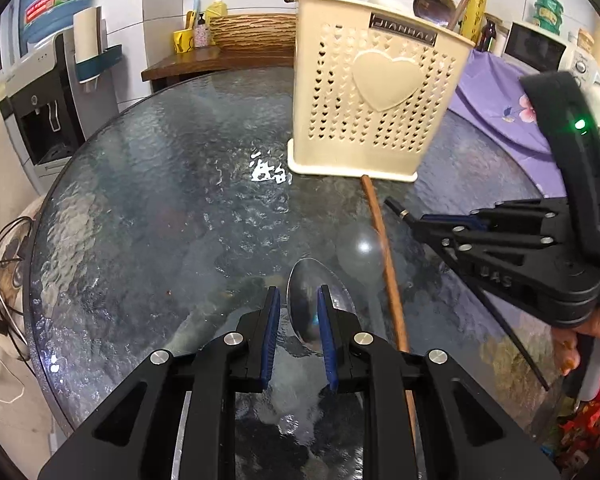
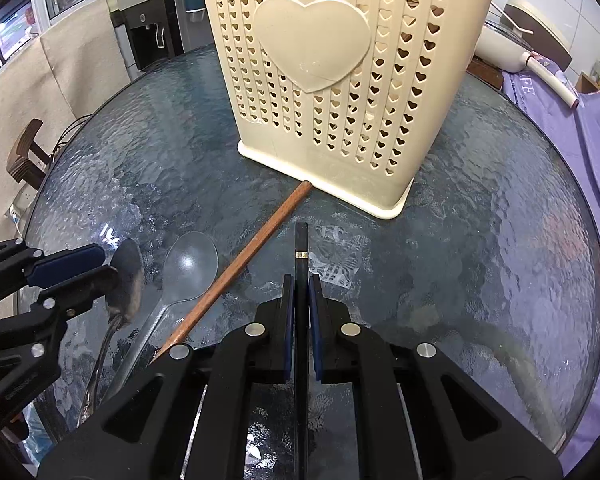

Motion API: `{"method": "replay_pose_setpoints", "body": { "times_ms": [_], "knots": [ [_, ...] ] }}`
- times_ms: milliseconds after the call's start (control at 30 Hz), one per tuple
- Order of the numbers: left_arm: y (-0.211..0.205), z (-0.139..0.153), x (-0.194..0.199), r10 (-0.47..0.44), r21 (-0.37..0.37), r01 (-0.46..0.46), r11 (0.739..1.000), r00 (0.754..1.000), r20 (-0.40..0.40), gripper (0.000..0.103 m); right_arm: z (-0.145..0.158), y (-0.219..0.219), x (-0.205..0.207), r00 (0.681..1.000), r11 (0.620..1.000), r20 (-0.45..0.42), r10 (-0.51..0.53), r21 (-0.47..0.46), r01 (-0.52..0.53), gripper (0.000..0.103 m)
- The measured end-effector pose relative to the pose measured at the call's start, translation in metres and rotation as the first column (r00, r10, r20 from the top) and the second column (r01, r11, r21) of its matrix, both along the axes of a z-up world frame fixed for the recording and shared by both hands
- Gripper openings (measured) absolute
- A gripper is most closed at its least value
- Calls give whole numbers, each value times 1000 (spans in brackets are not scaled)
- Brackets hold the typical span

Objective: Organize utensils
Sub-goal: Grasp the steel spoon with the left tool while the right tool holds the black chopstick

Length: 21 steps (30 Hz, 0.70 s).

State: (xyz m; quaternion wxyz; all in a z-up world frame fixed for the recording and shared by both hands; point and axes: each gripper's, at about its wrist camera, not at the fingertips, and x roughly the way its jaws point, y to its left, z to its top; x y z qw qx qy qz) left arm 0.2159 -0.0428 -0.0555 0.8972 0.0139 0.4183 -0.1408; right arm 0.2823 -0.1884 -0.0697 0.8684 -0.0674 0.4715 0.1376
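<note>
A round glass desk [image 1: 148, 184] is seen carrying a cream utensil holder [image 1: 374, 92] pierced with heart-shaped holes, in which several utensils are already stood upright. A brown chopstick [image 2: 236, 268] is laid flat on the glass, one end touching the holder's base. Just beside it a clear plastic spoon [image 2: 190, 260] is laid. A metal spoon [image 1: 306, 300] is gripped at its bowl by the left gripper [image 1: 298, 312], whose fingers are narrowed onto it. A black chopstick [image 2: 301, 240] with a gold band is clamped between the nearly closed fingers of the right gripper [image 2: 300, 292], its tip pointed toward the holder.
</note>
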Motion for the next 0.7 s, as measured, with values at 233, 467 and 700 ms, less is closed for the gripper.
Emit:
{"method": "replay_pose_setpoints", "body": {
  "times_ms": [233, 467, 700],
  "knots": [
    [-7, -5, -8, -20, -13, 20, 1000, 1000, -14, 31, 0, 1, 0, 1000, 1000, 3, 0, -2, 0, 8],
    [-11, -5, -1, 0, -26, 0, 1000, 1000, -14, 36, 0, 2, -1, 1000, 1000, 2, 3, -5, -3, 8],
    [-17, -8, 5, 29, 8, -29, 1000, 999, -17, 36, 0, 2, -1, 1000, 1000, 2, 2, -4, -2, 8]
  ]
}}
